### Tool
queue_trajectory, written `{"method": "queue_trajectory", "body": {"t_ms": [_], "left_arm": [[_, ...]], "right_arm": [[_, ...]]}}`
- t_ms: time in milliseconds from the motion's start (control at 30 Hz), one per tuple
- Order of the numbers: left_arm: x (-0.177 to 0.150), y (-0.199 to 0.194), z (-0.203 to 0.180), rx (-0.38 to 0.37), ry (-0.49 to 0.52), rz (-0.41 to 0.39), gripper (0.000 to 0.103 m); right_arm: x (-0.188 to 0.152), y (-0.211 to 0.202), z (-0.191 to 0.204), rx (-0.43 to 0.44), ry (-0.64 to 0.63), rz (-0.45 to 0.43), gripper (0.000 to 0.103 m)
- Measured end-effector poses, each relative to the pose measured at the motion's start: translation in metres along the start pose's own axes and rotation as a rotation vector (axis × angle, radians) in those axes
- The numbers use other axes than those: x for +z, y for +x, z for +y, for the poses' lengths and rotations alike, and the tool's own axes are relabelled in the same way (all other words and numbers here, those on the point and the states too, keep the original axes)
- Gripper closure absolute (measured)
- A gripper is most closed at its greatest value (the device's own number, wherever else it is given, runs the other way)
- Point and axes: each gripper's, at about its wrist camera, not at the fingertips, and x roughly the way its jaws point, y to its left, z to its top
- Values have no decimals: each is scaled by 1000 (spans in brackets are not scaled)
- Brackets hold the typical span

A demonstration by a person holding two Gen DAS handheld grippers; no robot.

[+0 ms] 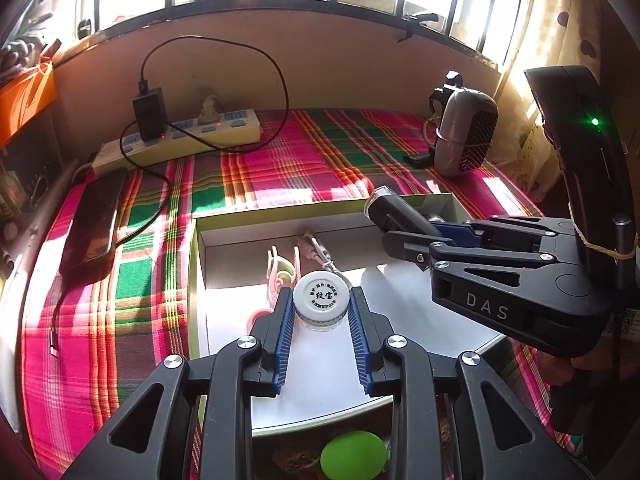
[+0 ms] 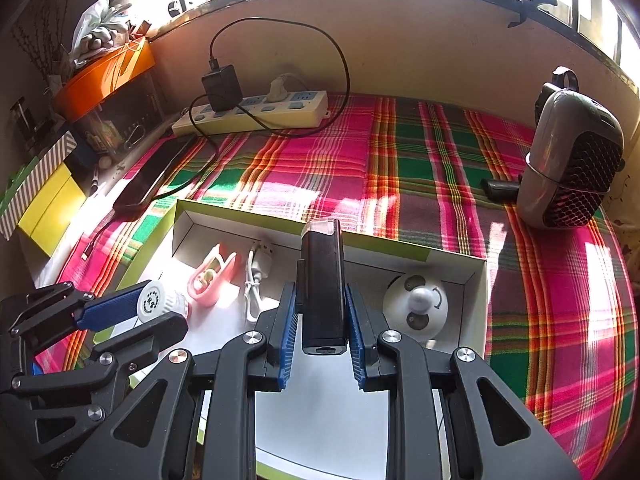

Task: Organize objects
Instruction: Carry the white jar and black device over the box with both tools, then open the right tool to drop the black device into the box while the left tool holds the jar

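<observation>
A small clear bottle with a white ribbed cap printed in dark characters (image 1: 321, 305) was pinched between the blue ribbed pads of the left gripper (image 1: 320, 300) and was held over the left part of a shallow white cardboard box with a yellow-green rim (image 1: 194, 280). A slim black rectangular device with a clear end cap (image 2: 323, 280) was clamped upright between the pads of the right gripper (image 2: 322, 300), above the middle of the same box.

On the box floor, a pink plastic clip (image 2: 210, 278) was seen beside a coiled white USB cable (image 2: 256, 276), and a white round gadget with grey buttons (image 2: 416, 306) lay toward the right end. The box rested on a pink, green and red plaid cloth (image 2: 400, 168). Further back, a cream power strip (image 2: 260, 114) with a black charger plugged in (image 2: 221, 87) lay against the wall, a dark phone (image 2: 154, 176) lay near it, and a grey mesh-fronted speaker (image 2: 572, 160) stood at the right.
</observation>
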Motion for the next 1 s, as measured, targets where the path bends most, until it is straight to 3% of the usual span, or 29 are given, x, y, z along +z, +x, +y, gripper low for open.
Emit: {"method": "queue_trajectory", "body": {"t_ms": [1000], "left_arm": [[-10, 29, 0, 24, 7, 63, 78]], "right_arm": [[-2, 30, 11, 4, -27, 64, 79]]}}
